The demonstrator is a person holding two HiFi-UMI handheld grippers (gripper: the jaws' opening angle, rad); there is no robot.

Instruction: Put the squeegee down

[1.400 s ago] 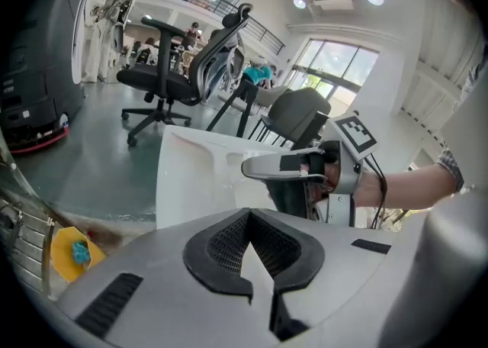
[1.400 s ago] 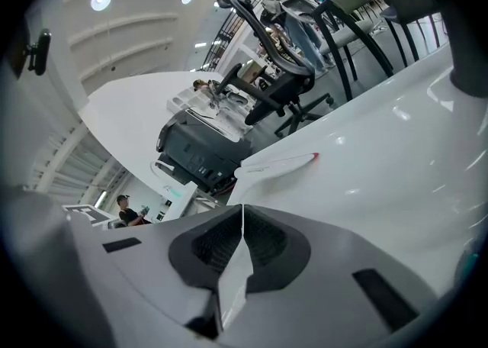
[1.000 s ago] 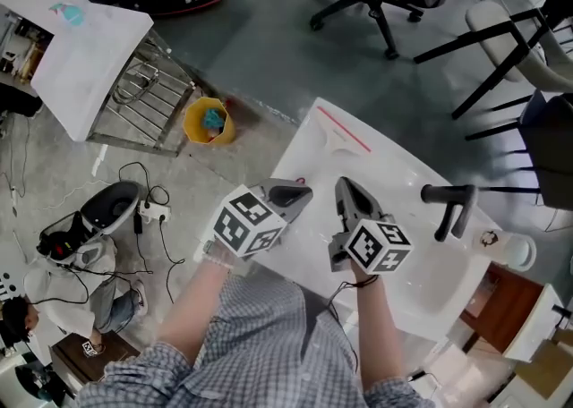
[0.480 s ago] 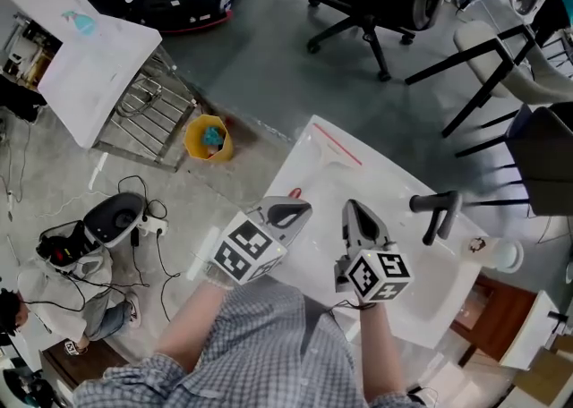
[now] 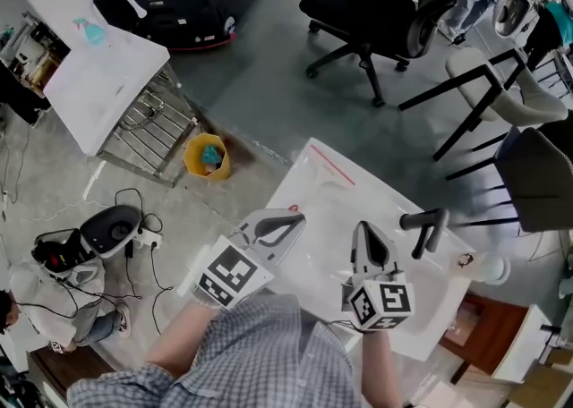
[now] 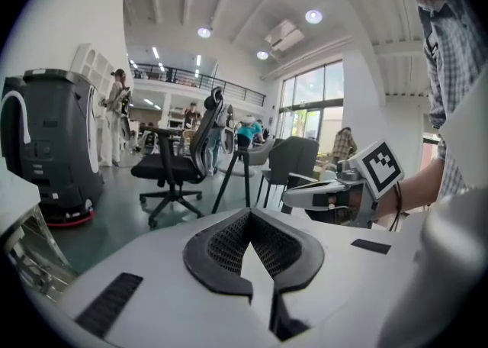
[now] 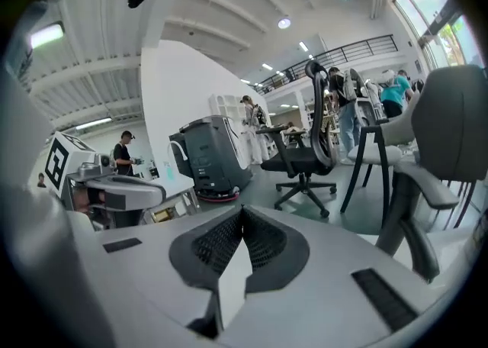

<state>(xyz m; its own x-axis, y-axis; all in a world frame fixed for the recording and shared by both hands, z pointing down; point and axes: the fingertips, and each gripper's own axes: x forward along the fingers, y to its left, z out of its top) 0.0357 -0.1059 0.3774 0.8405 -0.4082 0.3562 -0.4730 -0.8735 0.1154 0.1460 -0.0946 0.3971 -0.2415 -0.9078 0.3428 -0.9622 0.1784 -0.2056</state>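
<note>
Left gripper (image 5: pixel 288 219), right gripper (image 5: pixel 365 232): jaws clenched, empty, side by side above white table (image 5: pixel 329 218) near edge. Squeegee (image 5: pixel 333 168), apparently the red-bladed strip, lies flat by table's far corner, apart from both.

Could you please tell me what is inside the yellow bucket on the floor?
The yellow bucket holds a teal item, too small to identify; anything beneath it is covered.
</note>
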